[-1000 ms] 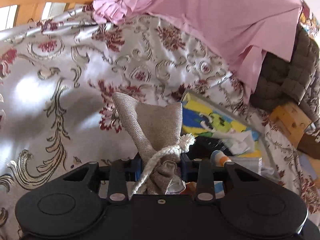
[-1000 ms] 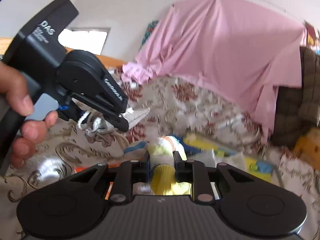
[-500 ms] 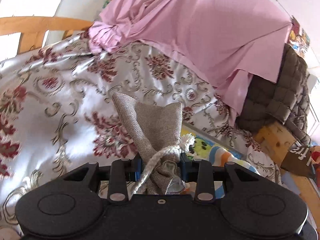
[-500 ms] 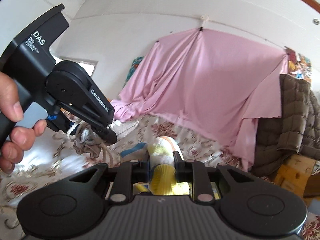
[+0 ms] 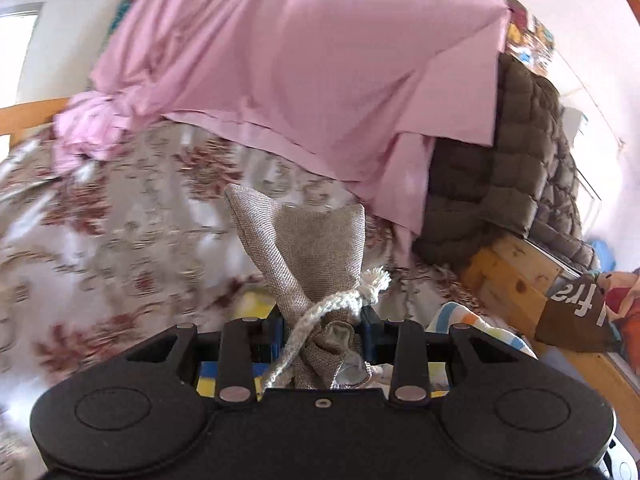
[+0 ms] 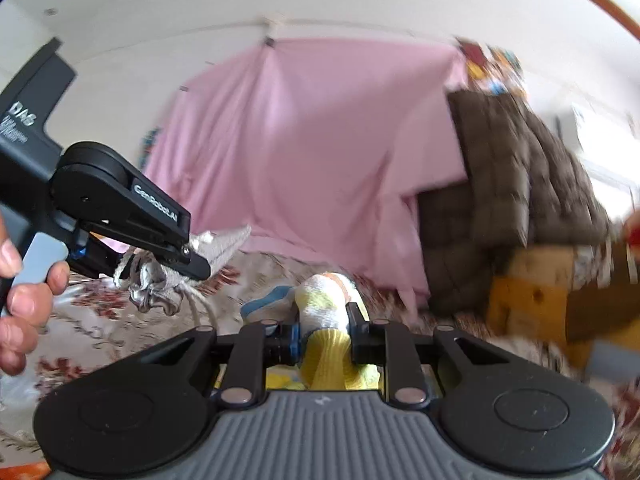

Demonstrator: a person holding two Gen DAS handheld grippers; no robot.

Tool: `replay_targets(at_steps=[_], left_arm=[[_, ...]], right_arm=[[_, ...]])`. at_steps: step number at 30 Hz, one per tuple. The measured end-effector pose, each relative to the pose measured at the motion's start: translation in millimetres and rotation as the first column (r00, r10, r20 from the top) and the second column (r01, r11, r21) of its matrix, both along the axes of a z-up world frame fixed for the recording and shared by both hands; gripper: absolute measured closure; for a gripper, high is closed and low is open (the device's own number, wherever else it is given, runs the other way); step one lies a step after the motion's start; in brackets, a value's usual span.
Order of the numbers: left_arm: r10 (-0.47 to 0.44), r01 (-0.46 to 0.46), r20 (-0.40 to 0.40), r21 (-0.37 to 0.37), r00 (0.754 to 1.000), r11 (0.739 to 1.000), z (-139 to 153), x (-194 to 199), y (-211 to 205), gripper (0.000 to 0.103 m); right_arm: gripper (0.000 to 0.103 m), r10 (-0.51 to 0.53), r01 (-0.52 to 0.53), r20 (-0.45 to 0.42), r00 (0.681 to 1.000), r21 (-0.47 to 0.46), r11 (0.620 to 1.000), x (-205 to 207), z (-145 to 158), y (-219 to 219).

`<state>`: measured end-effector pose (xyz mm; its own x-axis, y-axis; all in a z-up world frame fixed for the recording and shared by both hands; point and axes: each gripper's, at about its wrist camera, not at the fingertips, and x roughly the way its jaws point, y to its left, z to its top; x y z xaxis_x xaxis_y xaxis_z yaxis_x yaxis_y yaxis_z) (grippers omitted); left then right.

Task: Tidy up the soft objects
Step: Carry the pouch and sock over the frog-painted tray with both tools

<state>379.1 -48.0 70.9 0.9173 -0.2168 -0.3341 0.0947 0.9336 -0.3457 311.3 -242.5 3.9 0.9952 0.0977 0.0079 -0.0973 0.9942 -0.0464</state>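
My left gripper (image 5: 322, 326) is shut on a beige burlap drawstring pouch (image 5: 308, 248) with a white cord (image 5: 340, 302), held up in the air above the bed. In the right wrist view the left gripper (image 6: 188, 258) shows at the left with the pouch (image 6: 218, 246) sticking out of its fingers. My right gripper (image 6: 324, 330) is shut on a yellow and white sock (image 6: 326, 308), also lifted above the bed.
A floral satin bedspread (image 5: 100, 220) lies below. A pink sheet (image 5: 280, 60) hangs behind it. A brown quilted jacket (image 5: 508, 168) drapes over a wooden frame (image 5: 516, 276) at the right. A striped soft item (image 5: 472, 320) lies just past my left fingers.
Both grippers have tilted and risen with their loads. The views have swung from the bedspread and the colourful items on it toward the pink sheet, the jacket and the wall.
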Motion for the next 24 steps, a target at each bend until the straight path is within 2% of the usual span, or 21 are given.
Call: replay_targets(at_steps=[6,11,19,24], left_arm=[[-0.083,0.083,-0.001,0.034,0.997,0.996,-21,60,-50,0.065],[-0.136,0.138,-0.04,0.064,0.99,0.988,-47,94,-83,0.065],[-0.162,0.179,-0.169,0.094,0.972,0.979,-78,117,-97,0.065],[-0.152,0.186,-0.229,0.133,0.962,0.974,-89,120,-97,0.065]], right_arm=[[0.079,-0.087,0.104,-0.131,0.988,0.125,0.987,43,-20,-46],[0.079,-0.078,0.131,-0.233,0.969,0.222,0.966,60,-36,-74],[0.079,-0.038,0.141,-0.322,0.946,0.303,0.943,66,-50,-91],[0.078,-0.028,0.144,-0.347,0.937,0.313,0.939,70,-53,-94]])
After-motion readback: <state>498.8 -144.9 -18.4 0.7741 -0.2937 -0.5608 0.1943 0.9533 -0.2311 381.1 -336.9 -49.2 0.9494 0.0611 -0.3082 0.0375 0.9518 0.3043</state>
